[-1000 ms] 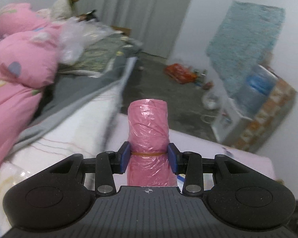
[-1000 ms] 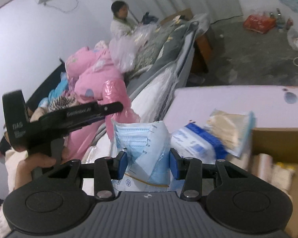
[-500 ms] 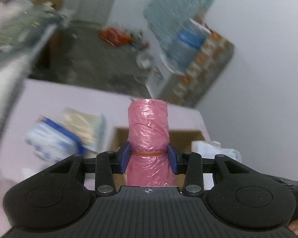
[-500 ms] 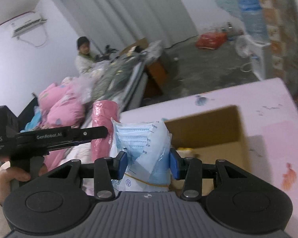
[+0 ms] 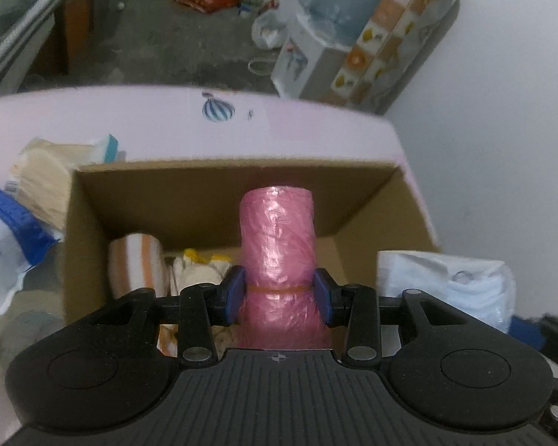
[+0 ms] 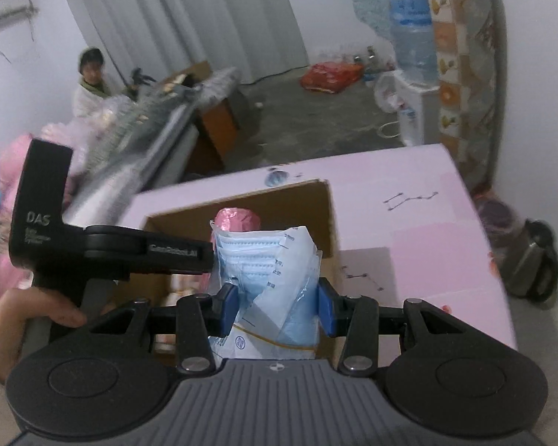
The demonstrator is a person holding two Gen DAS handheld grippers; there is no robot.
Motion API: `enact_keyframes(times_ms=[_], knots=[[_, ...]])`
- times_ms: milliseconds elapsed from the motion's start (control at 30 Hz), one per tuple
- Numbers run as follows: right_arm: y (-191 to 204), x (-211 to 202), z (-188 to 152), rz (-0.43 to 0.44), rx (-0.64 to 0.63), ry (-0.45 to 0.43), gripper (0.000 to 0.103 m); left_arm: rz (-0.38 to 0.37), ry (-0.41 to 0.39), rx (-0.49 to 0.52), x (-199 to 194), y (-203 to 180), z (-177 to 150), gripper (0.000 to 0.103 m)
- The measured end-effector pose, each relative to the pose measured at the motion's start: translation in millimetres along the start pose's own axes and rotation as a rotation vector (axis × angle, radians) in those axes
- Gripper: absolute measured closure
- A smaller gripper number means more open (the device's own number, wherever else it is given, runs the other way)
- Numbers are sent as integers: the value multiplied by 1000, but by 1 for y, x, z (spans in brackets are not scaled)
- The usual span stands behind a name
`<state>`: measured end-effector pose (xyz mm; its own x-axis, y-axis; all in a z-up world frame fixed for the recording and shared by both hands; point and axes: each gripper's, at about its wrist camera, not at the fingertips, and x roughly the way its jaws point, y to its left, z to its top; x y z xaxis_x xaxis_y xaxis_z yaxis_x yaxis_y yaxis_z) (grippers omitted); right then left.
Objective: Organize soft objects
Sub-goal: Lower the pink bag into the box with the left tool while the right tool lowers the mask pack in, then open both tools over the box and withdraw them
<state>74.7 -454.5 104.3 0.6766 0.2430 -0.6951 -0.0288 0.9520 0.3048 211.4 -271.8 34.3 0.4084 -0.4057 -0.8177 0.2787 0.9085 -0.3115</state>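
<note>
My left gripper (image 5: 278, 293) is shut on a pink roll of plastic bags (image 5: 277, 238) and holds it over the open cardboard box (image 5: 204, 186). The box holds a striped orange-and-white roll (image 5: 135, 265) and a cream-yellow soft item (image 5: 201, 269). My right gripper (image 6: 277, 306) is shut on a clear pack of blue face masks (image 6: 268, 271), just right of the left gripper's body (image 6: 104, 249) and above the box (image 6: 316, 215). The pink roll's top (image 6: 236, 219) shows behind the masks.
The box sits on a pink table (image 5: 130, 126). Left of the box lie a beige tissue pack (image 5: 44, 178) and a blue-and-white pack (image 5: 3, 234). A water dispenser (image 6: 413, 74) stands by the wall. A person (image 6: 89, 81) sits beyond a bed.
Both grippers swung right from the bed toward the table and now hang over the cardboard box, still holding the pink roll and the mask pack.
</note>
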Motion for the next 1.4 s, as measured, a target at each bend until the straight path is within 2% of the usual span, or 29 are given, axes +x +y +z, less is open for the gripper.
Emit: enact_keyframes(times_ms=[100,233,267,333,400,533,667,767,867,1033,1100,1233,1367,1400], knots=[[-3,13,-2,-22,0,31,79,55,53,10,17,2,0,63],[-2,26,-3,-25,3,50,79,79,53,52,15,2,-2,60],[0,29,-3,-33,-2,47,79,87,47,80,11,-1,-3,58],[8,32,-1,-72,-32,37,79,152,8,130,0,-8,-5,49],[16,41,1,-122,-73,27,79,196,-53,203,-15,-14,-8,49],[34,59,4,-206,-181,31,79,180,-114,262,-38,-11,-13,53],[55,77,2,-314,-305,69,79,144,-93,263,-40,-7,-19,56],[62,98,-2,-373,-379,128,79,152,-100,305,-37,-11,-25,58],[68,111,-10,-419,-441,103,78,157,-105,312,-34,-6,-27,59],[77,108,-6,-414,-439,133,64,106,-97,257,-40,8,-21,56],[76,95,1,-386,-426,138,63,88,-119,250,-45,9,-22,57],[69,48,12,-320,-417,61,64,29,-130,316,-46,-3,-25,59],[50,9,16,-300,-361,-18,64,-29,-119,410,-31,-27,-26,59],[45,8,17,-305,-347,-22,64,-33,-116,436,-24,-35,-27,63]])
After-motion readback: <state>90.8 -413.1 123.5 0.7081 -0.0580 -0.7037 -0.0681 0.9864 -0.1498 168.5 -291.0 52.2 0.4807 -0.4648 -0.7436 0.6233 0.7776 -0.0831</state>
